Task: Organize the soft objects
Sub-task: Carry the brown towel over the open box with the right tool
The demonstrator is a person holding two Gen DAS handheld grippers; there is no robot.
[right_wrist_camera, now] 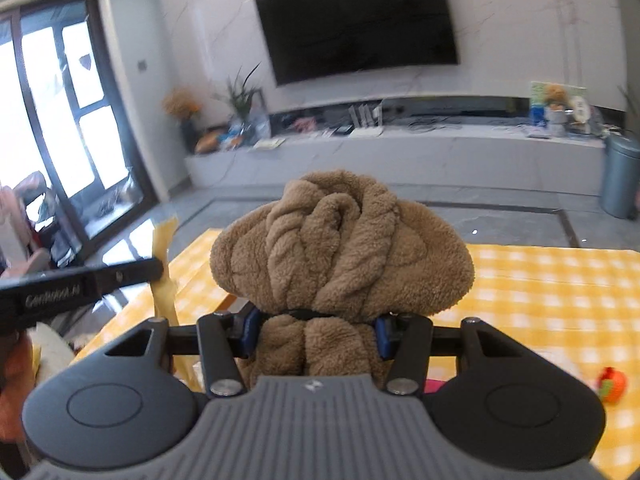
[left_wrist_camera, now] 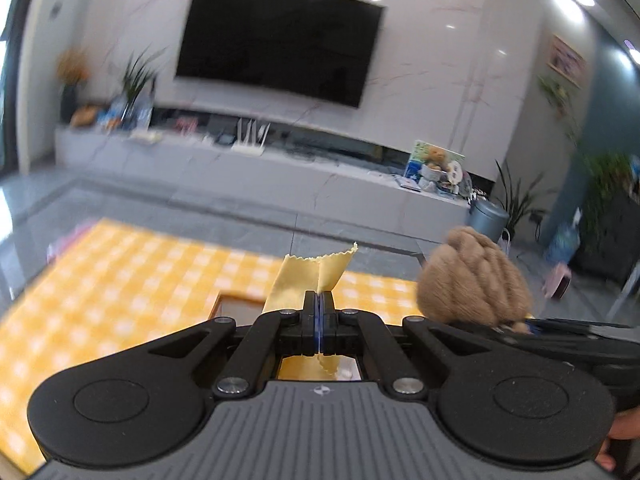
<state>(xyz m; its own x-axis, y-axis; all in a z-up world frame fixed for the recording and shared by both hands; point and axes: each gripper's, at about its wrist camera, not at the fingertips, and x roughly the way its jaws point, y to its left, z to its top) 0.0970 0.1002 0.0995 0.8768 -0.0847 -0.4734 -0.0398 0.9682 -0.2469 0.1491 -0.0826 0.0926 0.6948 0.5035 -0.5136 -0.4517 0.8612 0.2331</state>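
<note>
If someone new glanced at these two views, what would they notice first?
Probably the fluffy brown fleece bundle, held above the yellow checked tablecloth by the right gripper. Next, the thin yellow cloth with a zigzag edge, pinched in the shut left gripper. Behind both, a large black television fills the marble wall.

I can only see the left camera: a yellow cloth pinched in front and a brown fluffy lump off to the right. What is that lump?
Observer: A brown fleece bundle, tied with a black band, held by the right gripper.
Operator: Held firmly?
Observer: Yes, its blue pads press into the bundle from both sides.
Operator: Anything else on the checked table?
Observer: A small orange toy lies near the right edge of the yellow checked tablecloth.
</note>
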